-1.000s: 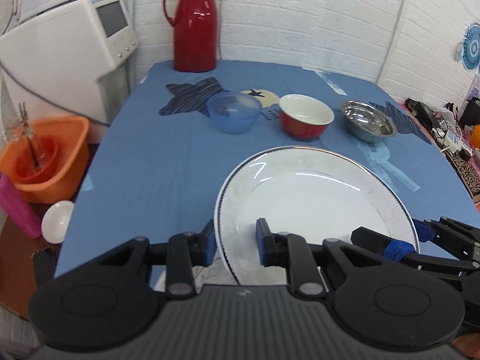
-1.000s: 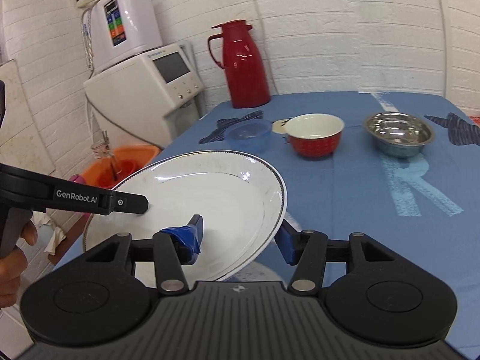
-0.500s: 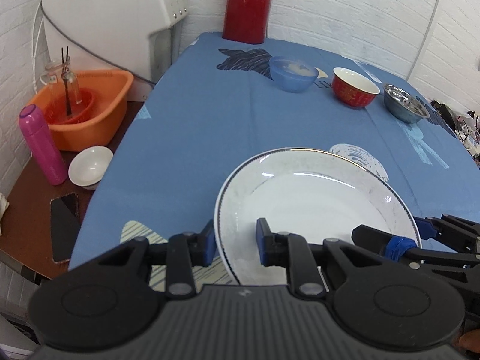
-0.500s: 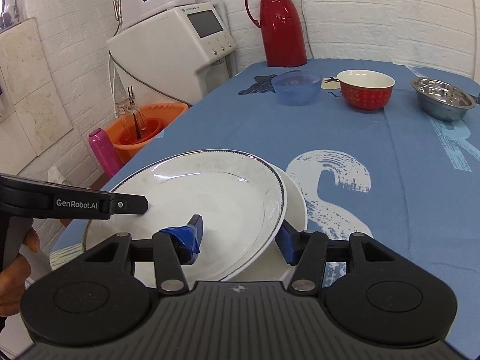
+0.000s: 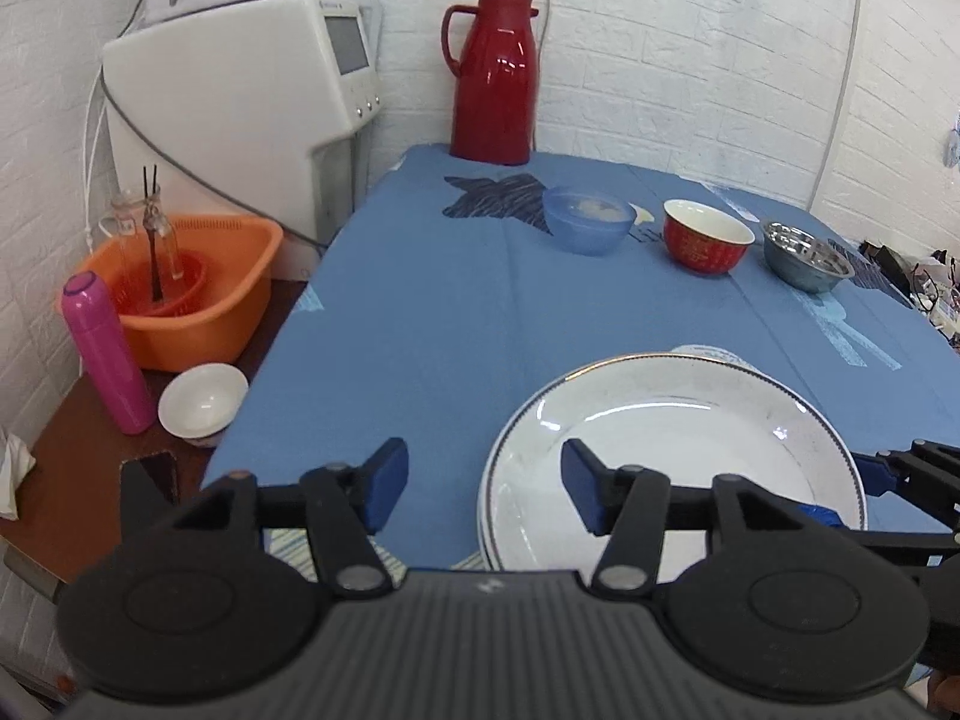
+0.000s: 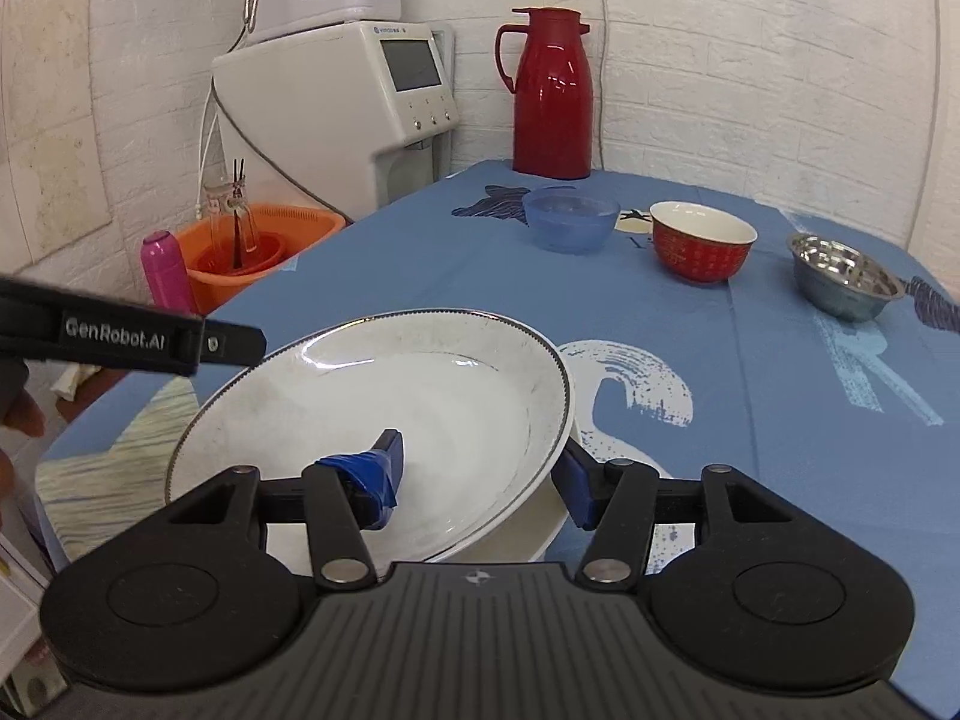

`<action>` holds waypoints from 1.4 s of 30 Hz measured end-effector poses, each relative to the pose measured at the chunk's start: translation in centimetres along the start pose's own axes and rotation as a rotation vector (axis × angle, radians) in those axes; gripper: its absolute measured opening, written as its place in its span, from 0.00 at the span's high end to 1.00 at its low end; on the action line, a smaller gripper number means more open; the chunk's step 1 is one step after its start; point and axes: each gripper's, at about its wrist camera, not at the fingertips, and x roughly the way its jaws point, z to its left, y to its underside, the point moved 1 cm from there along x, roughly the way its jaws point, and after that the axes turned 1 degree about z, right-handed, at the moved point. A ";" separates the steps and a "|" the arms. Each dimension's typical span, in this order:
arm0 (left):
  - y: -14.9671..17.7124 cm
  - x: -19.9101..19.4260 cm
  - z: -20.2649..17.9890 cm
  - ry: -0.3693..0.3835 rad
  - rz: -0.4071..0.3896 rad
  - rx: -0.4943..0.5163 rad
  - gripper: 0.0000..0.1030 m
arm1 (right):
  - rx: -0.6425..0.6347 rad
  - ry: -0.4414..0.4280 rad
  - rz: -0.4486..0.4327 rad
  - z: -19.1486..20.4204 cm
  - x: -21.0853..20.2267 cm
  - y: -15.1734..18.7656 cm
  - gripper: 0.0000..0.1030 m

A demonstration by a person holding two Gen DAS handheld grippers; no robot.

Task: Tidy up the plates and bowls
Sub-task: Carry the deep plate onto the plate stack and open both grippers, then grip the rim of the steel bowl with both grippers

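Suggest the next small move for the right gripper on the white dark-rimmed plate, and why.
Probably ease the right gripper off the white dark-rimmed plate: it sits on a second white plate, and the left gripper is open.

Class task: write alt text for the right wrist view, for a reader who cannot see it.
The right gripper straddles the rim of a white plate lying on another plate on a blue table. Behind stand a blue bowl, red bowl, steel bowl and red flask.
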 end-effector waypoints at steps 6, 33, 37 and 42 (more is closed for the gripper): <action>-0.5 0.1 0.0 0.011 0.012 -0.018 0.45 | -0.011 -0.031 0.019 -1.0 -0.6 -0.3 0.62; -5.7 3.1 -9.0 0.269 0.152 0.005 0.42 | 0.401 -0.058 0.012 -15.9 -4.0 -0.5 0.58; -8.6 7.5 -13.9 0.355 0.256 -0.044 0.41 | 0.438 0.055 0.009 -22.1 -3.1 -1.0 0.58; -12.8 14.2 -21.2 0.384 0.331 -0.137 0.41 | 0.481 0.126 0.018 -29.5 0.1 -3.5 0.58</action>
